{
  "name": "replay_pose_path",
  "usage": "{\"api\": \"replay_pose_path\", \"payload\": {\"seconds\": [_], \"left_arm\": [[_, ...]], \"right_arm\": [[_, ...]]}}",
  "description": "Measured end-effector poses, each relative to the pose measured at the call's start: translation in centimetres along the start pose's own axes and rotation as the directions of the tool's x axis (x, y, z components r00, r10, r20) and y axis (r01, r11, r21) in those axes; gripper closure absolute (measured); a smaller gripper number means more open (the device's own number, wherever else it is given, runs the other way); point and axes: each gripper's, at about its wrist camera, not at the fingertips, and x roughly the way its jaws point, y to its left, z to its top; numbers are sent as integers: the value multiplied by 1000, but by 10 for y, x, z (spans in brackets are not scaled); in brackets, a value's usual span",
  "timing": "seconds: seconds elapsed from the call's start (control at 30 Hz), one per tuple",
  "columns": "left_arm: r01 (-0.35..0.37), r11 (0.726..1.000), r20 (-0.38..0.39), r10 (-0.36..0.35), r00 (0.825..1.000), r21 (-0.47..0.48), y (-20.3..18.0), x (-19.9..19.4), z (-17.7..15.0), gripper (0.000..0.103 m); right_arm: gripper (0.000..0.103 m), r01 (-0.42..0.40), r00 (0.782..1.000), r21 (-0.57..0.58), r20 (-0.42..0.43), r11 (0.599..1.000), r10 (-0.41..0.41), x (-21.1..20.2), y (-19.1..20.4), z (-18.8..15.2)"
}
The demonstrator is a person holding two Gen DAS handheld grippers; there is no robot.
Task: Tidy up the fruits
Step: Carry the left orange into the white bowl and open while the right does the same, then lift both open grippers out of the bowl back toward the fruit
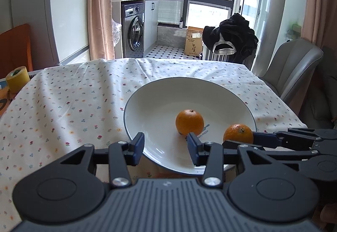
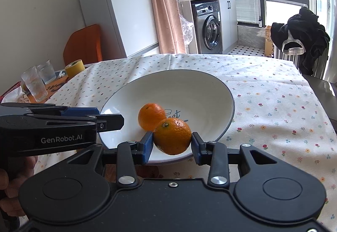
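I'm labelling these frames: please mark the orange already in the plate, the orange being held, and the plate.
loose orange (image 1: 189,122), left wrist view, middle of its peel.
held orange (image 2: 172,136), right wrist view, centre of its front.
plate (image 2: 179,88), right wrist view, bare far inner wall.

The side of the left claw (image 2: 111,120), seen from the right wrist view, carries the white brand "GenRobot.AI". Blue script is printed on the bottom of the white plate (image 2: 210,88); the oranges hide part of it, and it cannot be read with certainty. The cardboard box (image 1: 194,41) on the tiled floor beyond the counter bears a white label and dark characters, too small to read
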Motion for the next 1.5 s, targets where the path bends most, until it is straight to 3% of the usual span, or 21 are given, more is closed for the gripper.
{"api": "replay_pose_path", "payload": {"seconds": [0.33,0.43,0.5,0.6,0.67,0.73,1.03,1.23,1.5], "left_arm": [[-21,1000,6,21,1000,3,14,-20,-6,54],[-28,1000,14,28,1000,-3,16,-28,-9,48],[-31,999,26,31,999,-7,18,-34,-11,37],[-52,998,52,51,997,23,16,-42,-15,24],[-80,996,65,78,995,35,15,-47,-18,21],[-72,997,67,70,995,17,18,-52,-20,19],[-31,998,81,35,996,-52,29,-71,-30,10],[-24,999,94,26,995,-28,25,-86,-35,0],[-25,999,76,29,997,-48,25,-102,-44,0]], "right_arm": [[64,-8,1000,1,5,1000,8,3,7,1],[50,0,999,-19,49,1000,1,-5,11,3],[47,-3,998,-17,61,1000,4,-10,11,5],[34,3,997,-13,81,1000,-2,-19,10,4],[18,-6,995,-11,98,1000,7,-24,9,2],[12,-19,994,3,103,1000,19,-28,7,0],[4,-46,995,45,94,998,41,-49,-1,-6],[0,-82,991,21,107,996,79,-70,3,-11],[0,-127,989,-17,68,992,128,-86,12,-15]]}}
